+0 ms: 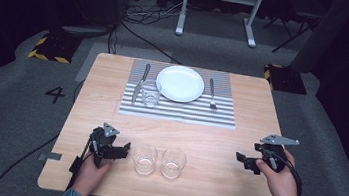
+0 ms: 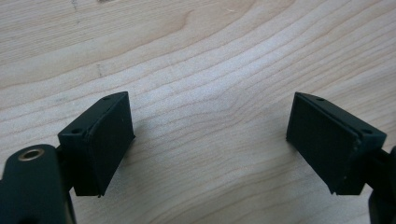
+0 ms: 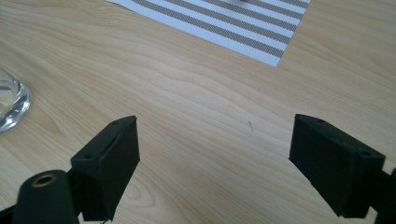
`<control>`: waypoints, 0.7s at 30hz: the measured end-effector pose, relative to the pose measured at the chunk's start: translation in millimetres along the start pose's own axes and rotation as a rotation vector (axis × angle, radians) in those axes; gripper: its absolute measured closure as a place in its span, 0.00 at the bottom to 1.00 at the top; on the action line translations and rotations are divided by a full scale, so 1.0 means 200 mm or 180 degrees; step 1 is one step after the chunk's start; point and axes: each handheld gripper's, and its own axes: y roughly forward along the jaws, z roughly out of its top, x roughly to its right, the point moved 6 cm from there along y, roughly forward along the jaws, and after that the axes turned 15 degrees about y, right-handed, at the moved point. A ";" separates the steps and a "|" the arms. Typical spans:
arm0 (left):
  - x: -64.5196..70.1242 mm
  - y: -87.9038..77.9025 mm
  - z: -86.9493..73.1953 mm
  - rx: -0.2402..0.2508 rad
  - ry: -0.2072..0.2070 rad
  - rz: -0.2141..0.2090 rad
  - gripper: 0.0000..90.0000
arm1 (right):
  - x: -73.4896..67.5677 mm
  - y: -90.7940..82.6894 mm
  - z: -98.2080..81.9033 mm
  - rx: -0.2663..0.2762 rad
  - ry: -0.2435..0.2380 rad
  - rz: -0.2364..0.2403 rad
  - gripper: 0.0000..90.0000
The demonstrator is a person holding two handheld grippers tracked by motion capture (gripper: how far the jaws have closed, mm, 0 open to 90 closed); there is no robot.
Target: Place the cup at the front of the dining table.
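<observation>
Both grippers sit low at the near edge of the wooden desk [image 1: 111,100]. Left gripper [image 1: 123,151], fingers [image 2: 100,140] spread wide over bare wood. Right gripper [image 1: 243,159], fingers [image 3: 109,163] also wide apart, nothing held. Two empty glasses [image 1: 145,158] stand between them. Beyond, a striped placemat [image 1: 181,110] carries plate [image 1: 180,83], knife [image 1: 140,83], fork [image 1: 212,93] and a third glass [image 1: 151,93].
</observation>
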 end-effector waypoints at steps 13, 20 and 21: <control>0.00 0.00 0.00 0.0001 -0.0002 0.0000 0.17 | 0.03 0.09 -0.13 0.0021 0.0065 0.0072 0.18; 0.00 0.00 0.00 0.0001 -0.0001 0.0000 0.17 | 0.03 0.14 -0.20 -0.0065 0.0019 0.0014 0.18; 0.00 0.00 0.00 0.0001 -0.0001 0.0000 0.17 | 0.03 0.15 -0.21 -0.0073 0.0027 0.0004 0.18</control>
